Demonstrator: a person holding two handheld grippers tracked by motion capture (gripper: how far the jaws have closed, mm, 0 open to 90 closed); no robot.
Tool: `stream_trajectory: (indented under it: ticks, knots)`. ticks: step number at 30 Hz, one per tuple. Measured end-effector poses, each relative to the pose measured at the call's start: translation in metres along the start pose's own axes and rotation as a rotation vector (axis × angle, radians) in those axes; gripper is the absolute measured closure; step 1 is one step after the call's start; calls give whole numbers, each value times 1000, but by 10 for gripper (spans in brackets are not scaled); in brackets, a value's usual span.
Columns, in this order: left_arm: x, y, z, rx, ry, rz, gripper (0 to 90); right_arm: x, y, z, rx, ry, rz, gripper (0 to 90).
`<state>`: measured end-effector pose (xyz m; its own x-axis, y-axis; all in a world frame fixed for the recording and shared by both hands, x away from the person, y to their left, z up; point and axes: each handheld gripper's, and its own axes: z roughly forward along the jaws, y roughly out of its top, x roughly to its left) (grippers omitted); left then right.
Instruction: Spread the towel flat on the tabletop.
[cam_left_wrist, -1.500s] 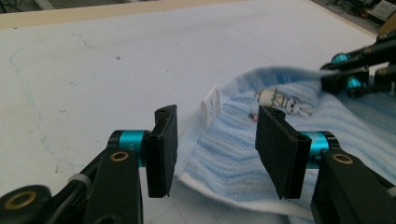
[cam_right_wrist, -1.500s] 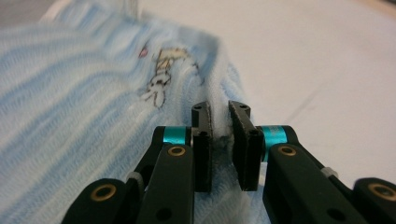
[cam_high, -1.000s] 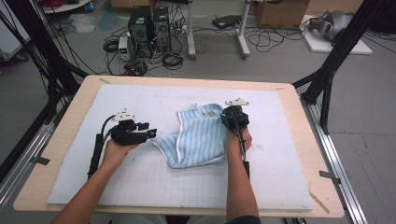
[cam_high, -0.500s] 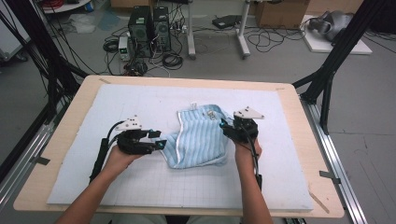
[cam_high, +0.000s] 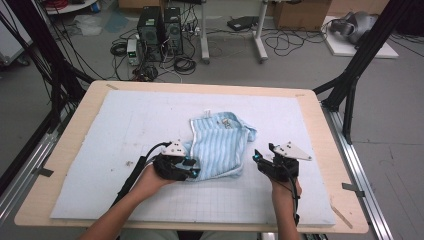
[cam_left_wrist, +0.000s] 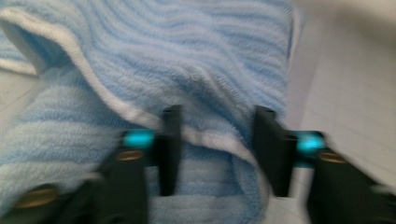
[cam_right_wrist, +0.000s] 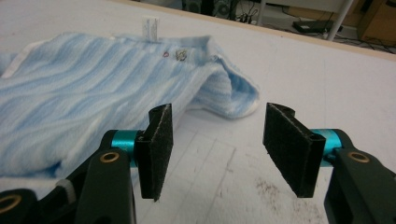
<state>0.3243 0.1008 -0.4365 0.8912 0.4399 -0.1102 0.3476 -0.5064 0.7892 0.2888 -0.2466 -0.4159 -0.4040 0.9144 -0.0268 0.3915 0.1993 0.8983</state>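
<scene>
A: Striped blue towel lies mid-table on the white mat, partly folded, far edge bunched, its tag toward the far side.

B: Left claw?

A: At the towel's near-left corner, jaws just been closing, the white hem between them; blur hides whether the pads press.

B: Right claw?

A: Released, jaws just been opening, nothing between, right of the towel. Fold looks half done; squaring remains.

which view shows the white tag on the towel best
The right gripper view: the white tag stands sharp at the blue striped towel's far edge. The high view shows it as a small white speck. The left gripper view gives blurred towel folds close up.
</scene>
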Motion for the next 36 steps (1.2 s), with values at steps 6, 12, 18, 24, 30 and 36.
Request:
stream_trajectory:
  ticks: [6, 12, 18, 24, 30, 36]
  knots:
    - [3, 6, -10, -112, -12, -27, 861, 1, -10, -2, 15, 33, 3, 421]
    - [20, 10, -28, -231, 22, -109, 868, 10, -11, -1, 15, 89, 0, 423]
    - [41, 10, -41, -291, 99, -179, 870, 24, -8, -1, 7, 214, -17, 420]
    - [57, 12, -47, -339, 154, -241, 871, 52, -7, 8, 52, 368, -88, 419]
    - [65, 11, -54, -369, 189, -267, 871, 82, -5, 42, 190, 404, -217, 555]
    - [73, 9, -64, -348, 219, -260, 871, 69, -1, 52, 140, 387, -177, 790]
